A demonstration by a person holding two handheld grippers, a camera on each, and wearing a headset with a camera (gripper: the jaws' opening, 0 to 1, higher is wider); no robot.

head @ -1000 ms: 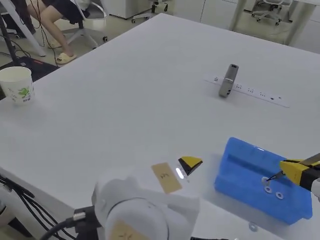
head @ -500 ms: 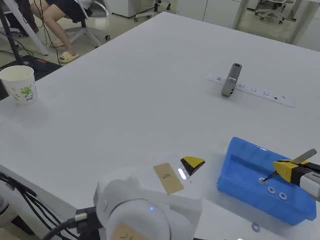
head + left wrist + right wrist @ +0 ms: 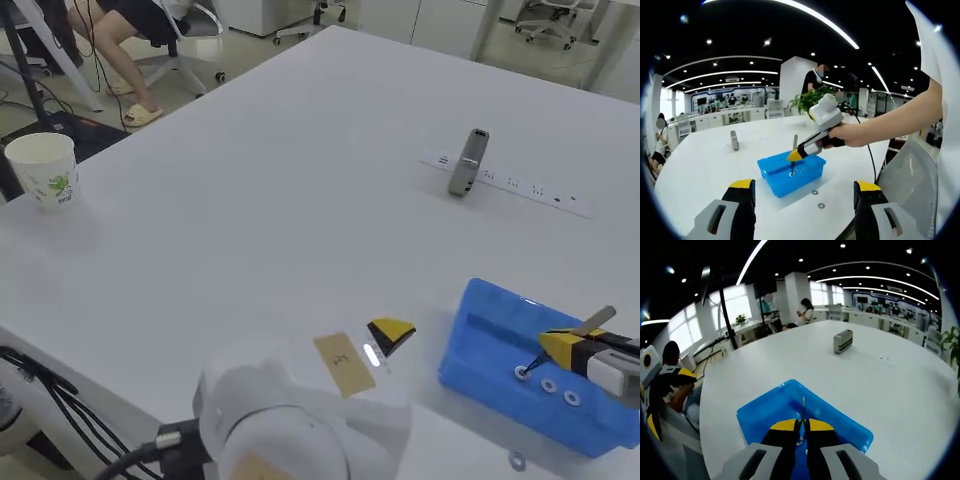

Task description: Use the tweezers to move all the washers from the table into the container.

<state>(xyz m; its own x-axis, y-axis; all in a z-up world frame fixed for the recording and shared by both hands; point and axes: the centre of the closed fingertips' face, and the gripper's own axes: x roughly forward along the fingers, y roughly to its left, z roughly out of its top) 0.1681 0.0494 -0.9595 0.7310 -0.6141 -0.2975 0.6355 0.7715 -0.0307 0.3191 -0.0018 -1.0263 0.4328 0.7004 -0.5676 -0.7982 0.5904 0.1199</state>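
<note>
A blue container (image 3: 480,340) sits on the white table near its front right; it is also in the left gripper view (image 3: 775,175) and right gripper view (image 3: 765,410). My right gripper (image 3: 562,347) (image 3: 801,426) is shut on thin tweezers (image 3: 803,410) (image 3: 792,165). Their tips reach down into the container beside small washers (image 3: 560,392). Loose washers (image 3: 818,199) lie on the table in front of the container, one in the head view (image 3: 516,461). My left gripper (image 3: 388,334) (image 3: 805,200) hovers open and empty left of the container.
A white power strip with a grey adapter (image 3: 468,162) lies at the back right. A paper cup (image 3: 42,170) stands at the far left edge. Cables hang off the near left corner. People and chairs are beyond the table.
The head camera has shifted a little. My right gripper has dipped slightly, keeping the tweezer tips inside the container. The left gripper holds still.
</note>
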